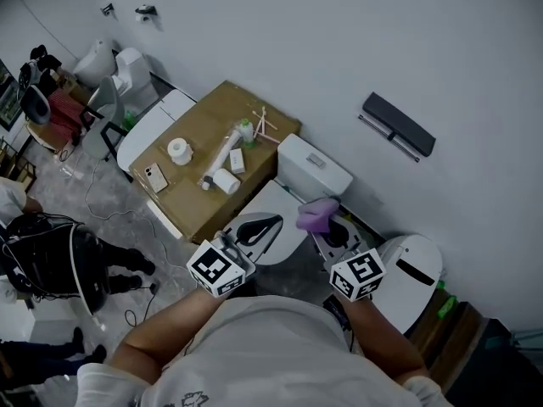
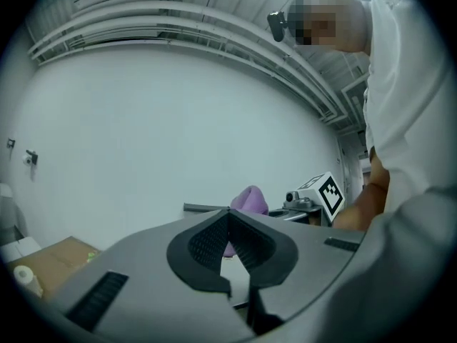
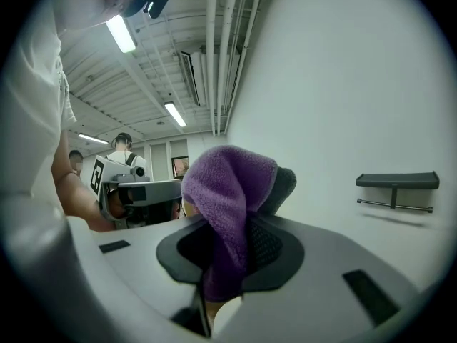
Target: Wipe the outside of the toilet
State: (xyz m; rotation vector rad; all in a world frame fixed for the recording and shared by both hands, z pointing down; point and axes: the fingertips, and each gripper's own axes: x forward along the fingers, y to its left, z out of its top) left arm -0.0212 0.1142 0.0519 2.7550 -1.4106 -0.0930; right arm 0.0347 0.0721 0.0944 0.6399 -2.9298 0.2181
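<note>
Head view: two grippers (image 1: 257, 227) (image 1: 333, 234), right jaws clamping one purple cloth (image 1: 317, 214).

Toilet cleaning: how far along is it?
Done: the purple cloth is clamped in the right gripper. In hand: it hovers above the toilet, apparently not touching. The left gripper is shut, empty. Left: seemingly all the wiping; no wiped patch shows.

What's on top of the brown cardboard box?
A white roll, a white tube, thin wooden sticks and a flat phone-like slab. The cardboard box hides its own inside.
</note>
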